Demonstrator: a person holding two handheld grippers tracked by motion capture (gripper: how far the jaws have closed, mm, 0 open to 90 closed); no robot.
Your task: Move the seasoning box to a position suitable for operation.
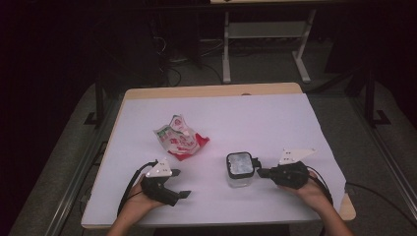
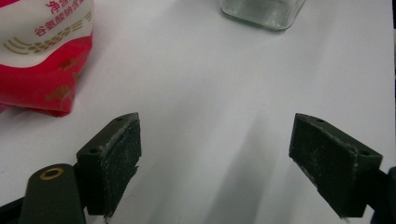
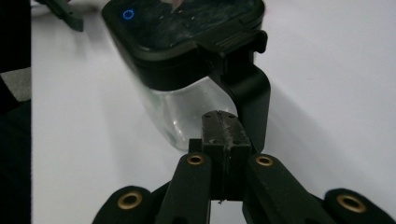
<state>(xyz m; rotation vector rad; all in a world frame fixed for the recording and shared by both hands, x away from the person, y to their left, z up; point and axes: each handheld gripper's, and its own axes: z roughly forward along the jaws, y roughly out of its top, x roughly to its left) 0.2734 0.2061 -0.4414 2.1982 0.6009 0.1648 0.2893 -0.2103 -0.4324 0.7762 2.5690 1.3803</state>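
Note:
A clear square jar [image 1: 240, 168] with a black lid [image 3: 182, 28] stands at the front middle of the white-covered table [image 1: 221, 108]. My right gripper [image 1: 260, 172] is shut, pads pressed together with nothing between them. Its tip [image 3: 220, 133] sits just before the lid's black side latch [image 3: 250, 88]; whether they touch is unclear. A crumpled red, white and green snack bag [image 1: 179, 138] lies left of centre. My left gripper [image 1: 181, 183] rests open near the front left. Its jaws [image 2: 215, 158] stand wide over bare sheet, with the bag [image 2: 44, 51] ahead on the left and the jar [image 2: 264, 11] far ahead.
Bare white sheet spreads behind the bag and the jar. The wooden table edge [image 1: 211, 90] shows at the back. Beyond it stand a white metal frame [image 1: 265, 34] and cables on a dark floor.

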